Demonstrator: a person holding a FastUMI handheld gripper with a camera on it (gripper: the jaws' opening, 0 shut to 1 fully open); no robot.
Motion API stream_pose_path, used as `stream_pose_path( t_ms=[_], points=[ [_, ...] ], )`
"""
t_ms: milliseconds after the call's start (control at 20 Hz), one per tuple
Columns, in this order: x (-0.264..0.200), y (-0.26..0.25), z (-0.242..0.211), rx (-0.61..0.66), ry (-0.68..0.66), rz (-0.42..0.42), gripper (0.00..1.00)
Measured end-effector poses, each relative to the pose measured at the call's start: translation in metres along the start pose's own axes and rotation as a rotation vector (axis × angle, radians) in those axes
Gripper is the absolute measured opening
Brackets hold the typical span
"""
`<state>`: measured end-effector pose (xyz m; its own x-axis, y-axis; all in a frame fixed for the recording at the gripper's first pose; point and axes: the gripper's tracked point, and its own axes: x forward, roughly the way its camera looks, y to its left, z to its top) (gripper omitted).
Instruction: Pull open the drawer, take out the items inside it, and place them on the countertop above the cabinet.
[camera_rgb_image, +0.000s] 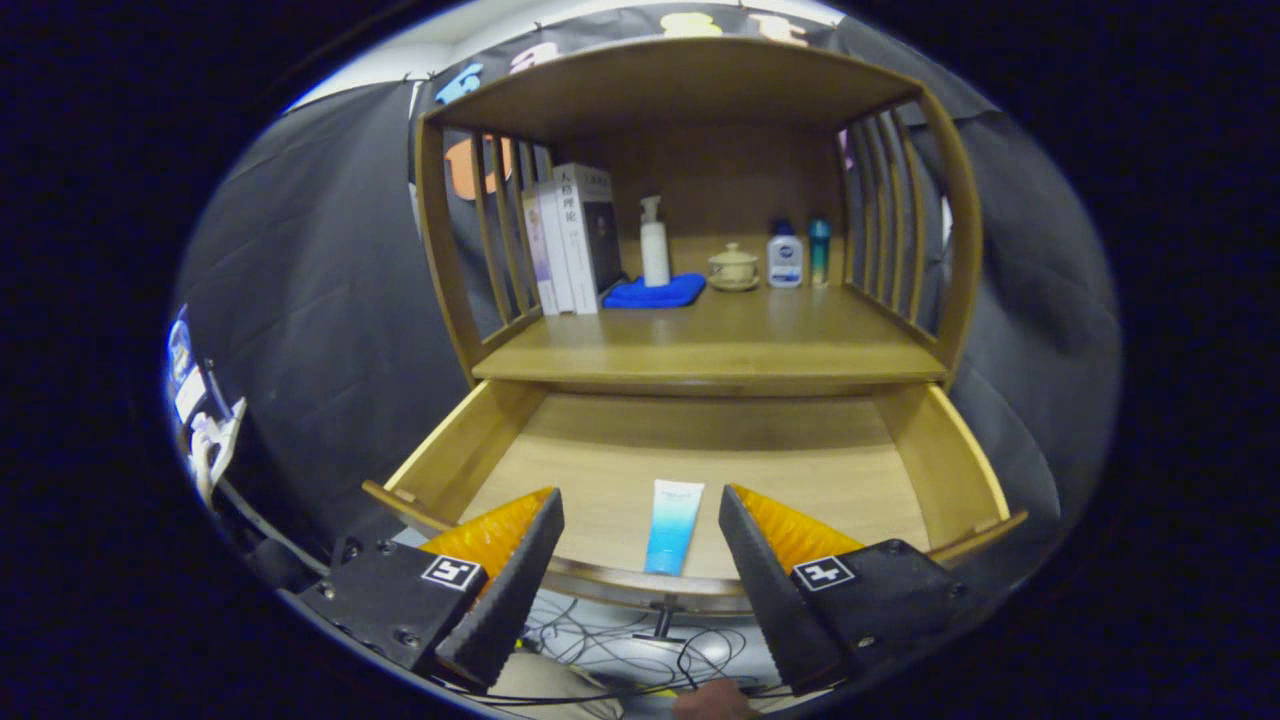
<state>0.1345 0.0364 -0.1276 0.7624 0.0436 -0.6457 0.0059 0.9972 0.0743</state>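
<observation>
The drawer (700, 470) stands pulled out, a blue-and-white tube (673, 525) lying near its front edge. The gripper (640, 520) hangs over that edge, fingers (520, 580) spread wide either side of the tube, apparently not touching it. Bottles sit on the counter (720, 340) above.

The gripper view rides just behind the fingers (520, 580), looking forward and slightly down into the open drawer (700, 450), close by; the countertop (710, 345) lies beyond; edges perhaps bent by fisheye.
</observation>
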Motion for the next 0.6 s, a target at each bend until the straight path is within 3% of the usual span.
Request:
stream_pose_path(
  t_ms=[600],
  points=[
    [0.094,-0.018,-0.027,0.006,0.390,-0.059,0.99]
  ],
)
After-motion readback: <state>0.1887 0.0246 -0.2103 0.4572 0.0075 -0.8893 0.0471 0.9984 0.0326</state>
